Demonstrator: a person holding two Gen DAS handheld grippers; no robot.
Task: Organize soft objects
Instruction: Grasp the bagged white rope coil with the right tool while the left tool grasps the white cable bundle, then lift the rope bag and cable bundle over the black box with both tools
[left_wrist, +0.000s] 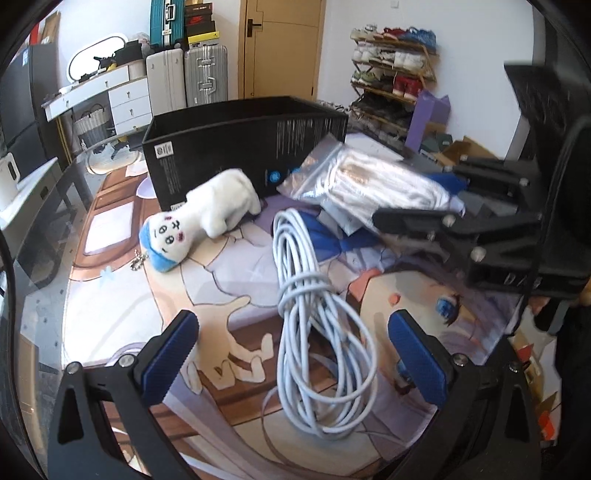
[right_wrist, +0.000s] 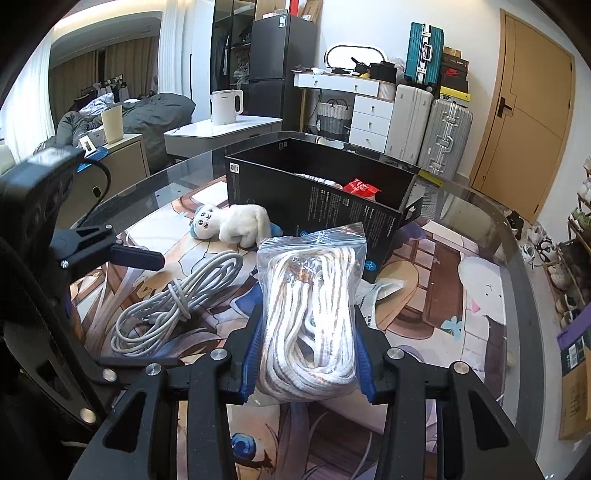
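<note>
Between the blue pads of the right gripper (right_wrist: 308, 363) sits the bag of rope (right_wrist: 312, 314), squeezed tight and standing tall, its long side pointing up toward the black box (right_wrist: 321, 199) just behind it. Nearby, the left gripper (left_wrist: 295, 363) hangs wide open over the white cable (left_wrist: 314, 332), holding nothing.

Lived-in home: suitcases (right_wrist: 430, 129), shoe rack (left_wrist: 393, 77), kettle (right_wrist: 226, 107).
</note>
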